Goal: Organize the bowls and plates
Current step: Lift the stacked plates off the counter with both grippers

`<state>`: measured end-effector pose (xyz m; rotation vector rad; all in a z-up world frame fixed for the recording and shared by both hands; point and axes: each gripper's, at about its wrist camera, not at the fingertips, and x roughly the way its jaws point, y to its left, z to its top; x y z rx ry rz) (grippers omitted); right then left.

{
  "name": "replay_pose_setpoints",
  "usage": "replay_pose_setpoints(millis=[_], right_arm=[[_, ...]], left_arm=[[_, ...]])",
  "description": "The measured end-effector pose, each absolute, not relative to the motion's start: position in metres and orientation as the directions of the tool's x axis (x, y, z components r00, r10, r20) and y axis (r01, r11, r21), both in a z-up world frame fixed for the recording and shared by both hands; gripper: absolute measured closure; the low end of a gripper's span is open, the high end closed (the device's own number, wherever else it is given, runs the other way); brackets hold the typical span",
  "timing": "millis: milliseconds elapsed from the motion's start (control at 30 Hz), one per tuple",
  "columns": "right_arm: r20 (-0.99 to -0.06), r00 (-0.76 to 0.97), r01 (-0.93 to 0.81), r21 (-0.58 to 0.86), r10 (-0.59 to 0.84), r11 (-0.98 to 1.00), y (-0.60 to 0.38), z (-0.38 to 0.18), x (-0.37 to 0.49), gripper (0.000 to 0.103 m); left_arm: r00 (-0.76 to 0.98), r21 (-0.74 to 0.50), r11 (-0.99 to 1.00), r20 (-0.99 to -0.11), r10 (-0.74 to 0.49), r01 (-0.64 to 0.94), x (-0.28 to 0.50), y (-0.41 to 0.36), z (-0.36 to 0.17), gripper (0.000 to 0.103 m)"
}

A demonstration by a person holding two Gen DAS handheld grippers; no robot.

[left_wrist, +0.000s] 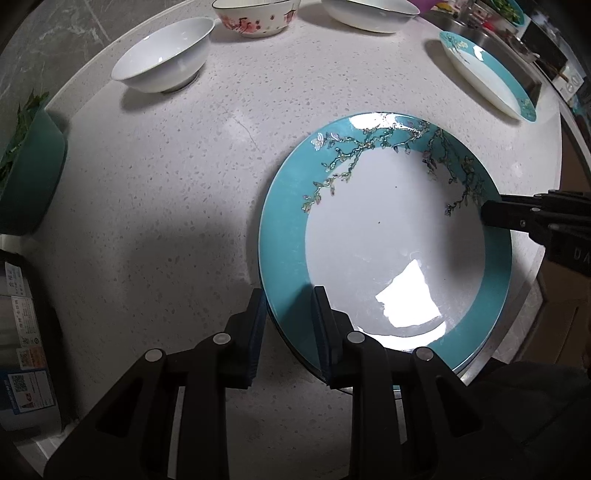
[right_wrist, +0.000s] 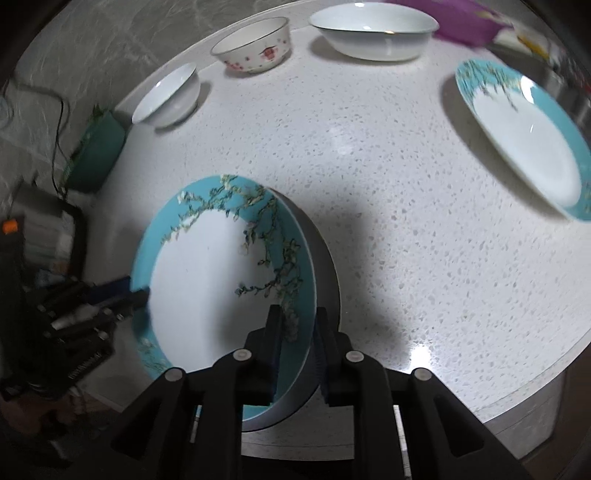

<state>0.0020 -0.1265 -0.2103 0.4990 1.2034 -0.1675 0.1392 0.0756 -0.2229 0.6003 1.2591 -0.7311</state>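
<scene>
Gripping the teal-rimmed plate from both sides: your left gripper has its jaws straddling the near rim, one finger outside and one over the teal band, pinching it. Your right gripper clamps the opposite rim the same way, one finger over the blossom pattern, the other behind the edge. In the left wrist view a second rim shows just beneath the plate, so it sits on or just above another plate; contact can't be told. The right wrist view shows the held plate tilted, near the front edge of the speckled white counter.

Farther back: a plain white bowl, a pink-flowered bowl, a wide white bowl. Off to the right, well apart, another teal plate. A green bin stands at the counter's left edge.
</scene>
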Motion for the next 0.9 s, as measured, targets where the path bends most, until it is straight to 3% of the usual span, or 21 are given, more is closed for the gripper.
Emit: replay_pose_setpoints(millis=[433,533,567,667,733,900], right_arm=[[-0.928,0.352,0.269,-0.028,-0.126,0.963,-0.09,-0.208,0.007,0.074],[-0.919,0.367,0.277,-0.04,-0.145,0.96,-0.095,-0.209,0.004,0.064],[-0.916,0.372,0.28,-0.043,-0.15,0.959,-0.097,-0.208,0.003,0.06],[-0.904,0.401,0.295,-0.029,-0.151,0.955,-0.105,-0.2,0.003,0.043],[-0.887,0.436,0.299,-0.015,-0.15,0.954,-0.113,-0.188,-0.002,0.03],[-0.841,0.536,0.329,0.126,-0.076,0.936,-0.151,-0.164,-0.015,0.024]], left_arm=[[0.194,0.01,0.657,-0.959,-0.208,0.754,0.138,0.084,-0.221,0.079],[0.204,0.0,0.682,-0.954,-0.219,0.731,0.141,0.09,-0.215,0.078],[0.214,-0.002,0.693,-0.951,-0.225,0.721,0.141,0.093,-0.21,0.072],[0.255,-0.016,0.723,-0.93,-0.264,0.691,0.147,0.094,-0.19,0.032],[0.262,-0.05,0.729,-0.914,-0.309,0.683,0.149,0.091,-0.173,0.025],[0.254,-0.135,0.708,-0.873,-0.416,0.693,0.147,0.057,-0.137,0.01]])
